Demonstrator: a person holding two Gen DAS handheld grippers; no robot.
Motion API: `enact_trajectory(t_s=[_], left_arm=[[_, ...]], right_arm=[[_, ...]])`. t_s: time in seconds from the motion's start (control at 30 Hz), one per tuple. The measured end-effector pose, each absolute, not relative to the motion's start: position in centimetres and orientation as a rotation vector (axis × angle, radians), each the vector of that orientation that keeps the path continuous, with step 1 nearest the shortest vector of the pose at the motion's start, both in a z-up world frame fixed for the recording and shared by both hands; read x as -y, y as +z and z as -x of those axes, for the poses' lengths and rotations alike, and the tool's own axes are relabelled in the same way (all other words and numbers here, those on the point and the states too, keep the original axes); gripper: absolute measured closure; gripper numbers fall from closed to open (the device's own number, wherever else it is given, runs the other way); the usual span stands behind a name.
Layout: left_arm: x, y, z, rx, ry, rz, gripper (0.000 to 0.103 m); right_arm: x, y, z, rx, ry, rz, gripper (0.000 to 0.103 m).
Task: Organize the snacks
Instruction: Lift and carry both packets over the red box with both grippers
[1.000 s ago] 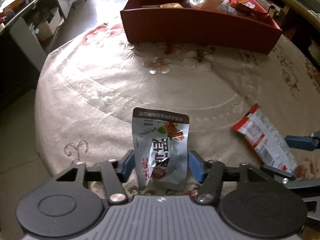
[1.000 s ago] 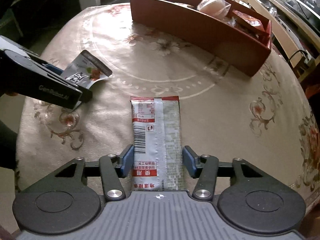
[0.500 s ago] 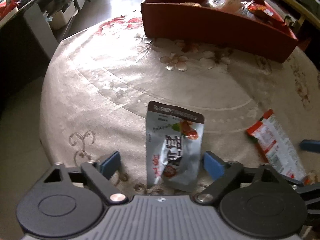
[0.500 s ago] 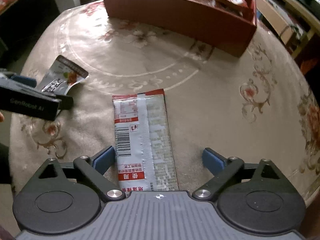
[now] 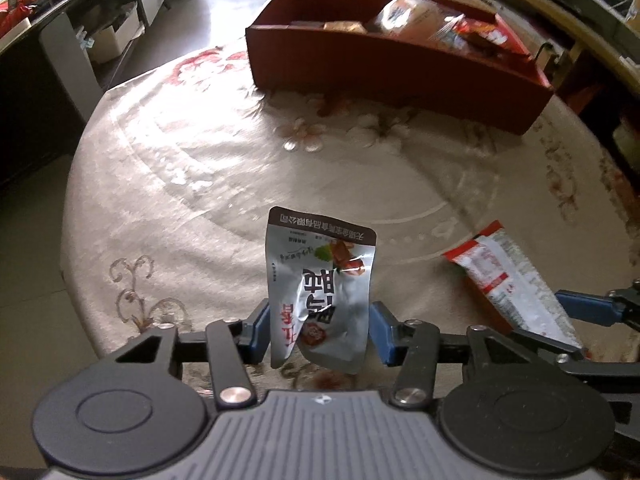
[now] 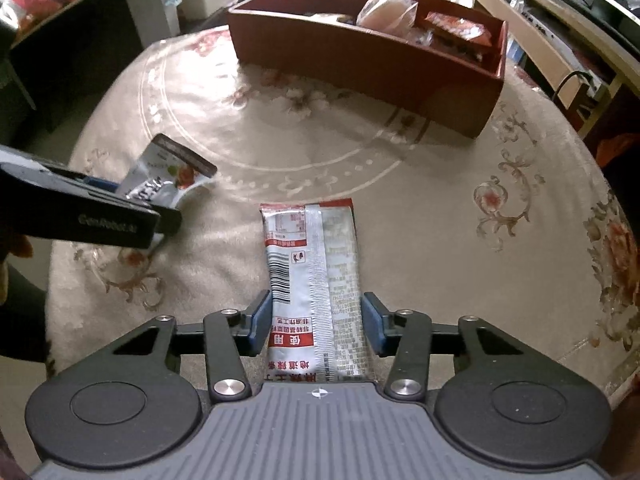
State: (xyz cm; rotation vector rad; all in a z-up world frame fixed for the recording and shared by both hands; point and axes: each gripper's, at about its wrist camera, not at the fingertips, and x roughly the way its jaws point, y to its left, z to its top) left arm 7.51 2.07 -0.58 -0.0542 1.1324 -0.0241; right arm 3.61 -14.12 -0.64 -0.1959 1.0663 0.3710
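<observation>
Two-handed pick-up, both wrist views. My left gripper (image 5: 318, 332) is closing on the silver pouch (image 5: 320, 280); its blue pads sit against the pouch's two side edges, and the pouch is crumpled and bowed between them, its top standing clear of the tablecloth (image 5: 192, 184). My right gripper (image 6: 316, 326) has its jaws drawn in as far as they go on the striped sachet (image 6: 314, 280), pads pressed to its long edges near the lower end, the rest of it reaching out ahead over the cloth. The red box (image 6: 372, 56) stands at the far side of the table, well apart from both packets, with other snacks already in its compartments.

Risks, as I judge them:
- Both grips are edge-on across soft foil. The pouch is already buckling, so it could fold further and slip out on the carry.
- The sachet is held low with most of its length unsupported; it may droop or swing and catch the box wall.
- The two grippers work near each other, so crossing paths could knock a packet loose.

Writing: the left gripper's side reads "GenRobot.AI". The sachet shows a barcode and Chinese text; the pouch carries large Chinese characters, upside down to me and not legible with confidence.
</observation>
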Motion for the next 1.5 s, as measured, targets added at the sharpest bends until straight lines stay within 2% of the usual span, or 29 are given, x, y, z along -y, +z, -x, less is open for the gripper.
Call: enact_trajectory(t_s=[0.87, 1.5], left_arm=[[-0.4, 3.1, -10.3, -0.986, -0.044, 0.075, 0.049], [0.8, 5.3, -15.8, -0.912, -0.057, 0.085, 0.049]], right_arm=[[15.6, 2.8, -6.5, -0.916, 0.302, 0.087, 0.049], [16.7, 5.3, -11.0, -0.817, 0.249, -0.008, 0.049]])
